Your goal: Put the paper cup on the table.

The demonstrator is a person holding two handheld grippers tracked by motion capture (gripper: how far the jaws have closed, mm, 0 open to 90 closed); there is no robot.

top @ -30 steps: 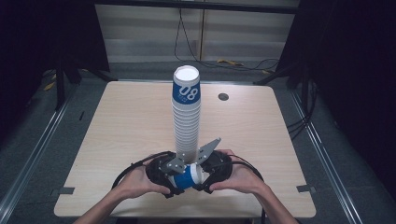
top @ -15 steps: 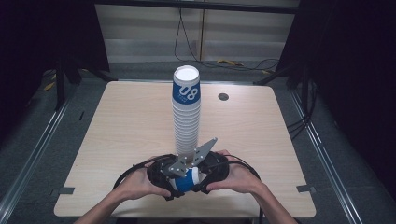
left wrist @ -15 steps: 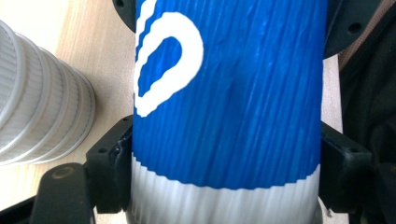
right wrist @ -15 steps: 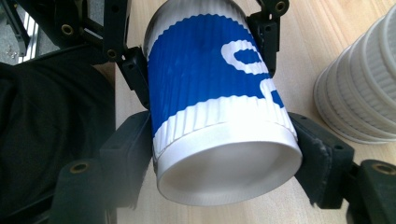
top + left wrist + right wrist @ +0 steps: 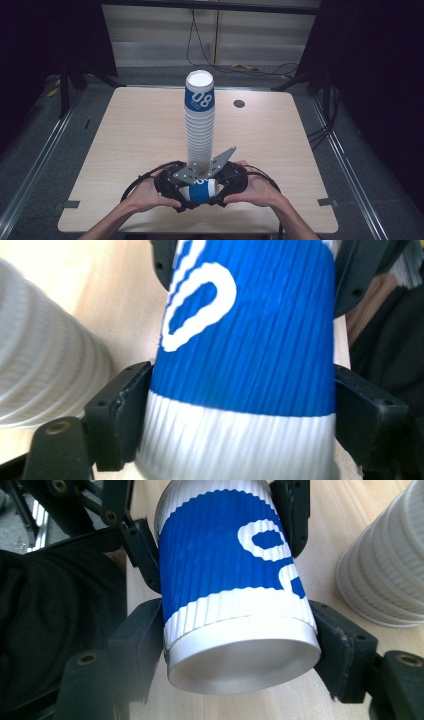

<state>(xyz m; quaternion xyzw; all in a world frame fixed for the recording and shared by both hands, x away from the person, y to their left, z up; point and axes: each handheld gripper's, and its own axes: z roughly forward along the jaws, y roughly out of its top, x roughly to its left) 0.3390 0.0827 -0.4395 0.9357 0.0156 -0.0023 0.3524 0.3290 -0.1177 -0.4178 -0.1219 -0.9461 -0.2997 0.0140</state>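
A blue-and-white ribbed paper cup (image 5: 200, 190) lies on its side just above the table's front edge, held from both ends. My left gripper (image 5: 183, 193) is shut on it; in the left gripper view its jaws press the cup (image 5: 240, 340) near its white band. My right gripper (image 5: 218, 189) has just been closing its jaws with the cup between them, and its pads now press the cup (image 5: 225, 570) near the base. A tall stack of like cups (image 5: 200, 125) stands upright just behind the grippers, mouth down.
The wooden table (image 5: 125, 130) has a small dark round grommet (image 5: 239, 103) at the back right. The foot of the stack (image 5: 390, 575) stands close beside the held cup. Cables lie on the floor beyond the far edge.
The two hands have drawn slightly closer around the lying cup, and the right gripper has closed on it. The stack has not moved.
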